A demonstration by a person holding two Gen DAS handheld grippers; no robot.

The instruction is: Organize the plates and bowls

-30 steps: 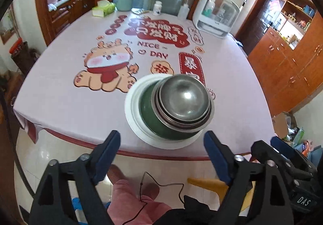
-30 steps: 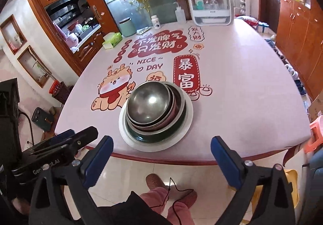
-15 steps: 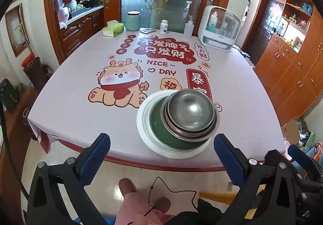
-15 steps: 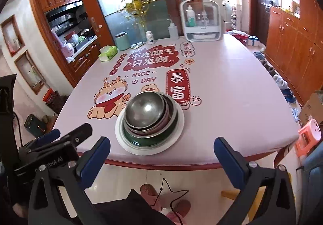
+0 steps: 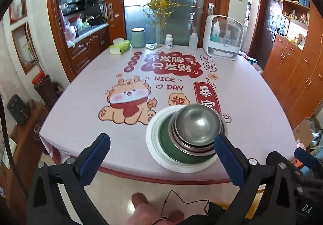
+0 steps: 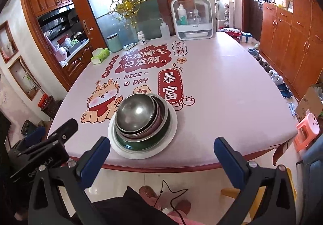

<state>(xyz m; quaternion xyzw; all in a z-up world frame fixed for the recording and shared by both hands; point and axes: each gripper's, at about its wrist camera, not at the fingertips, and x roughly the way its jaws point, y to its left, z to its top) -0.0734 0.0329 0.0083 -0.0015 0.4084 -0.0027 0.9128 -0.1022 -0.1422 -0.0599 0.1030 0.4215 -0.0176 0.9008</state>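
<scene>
stack: we saw steel bowls (image 5: 196,124) nested mouth-up inside a green bowl (image 5: 167,140), all sitting on a white plate (image 5: 153,144). Round stuff, so no real long axis; the openings just faced up.
tilt: the steel bowls sat off-center in the green one, shoved toward the right side of the plate in the left wrist view and leaning a bit rather than level.
where: the plate was on the table (image 5: 252,103), close to the near edge, roughly mid-width, just in front of the red banner print and right of the cartoon dragon print (image 5: 127,103).
left gripper (image 5: 161,152): fingers spread wide, nothing between them, hovering off the near edge. Its right fingertip lined up with the plate's right rim in view, but we couldn't tell if it touched.
right gripper (image 6: 161,152): also spread wide and empty, off the near edge, apart from the stack (image 6: 141,118).
far edge: tissue box (image 5: 119,46), green canister (image 5: 138,37), pill bottle (image 5: 168,41), squeeze bottle (image 5: 193,40), white bottle cabinet (image 5: 223,37), all well apart from the stack.
</scene>
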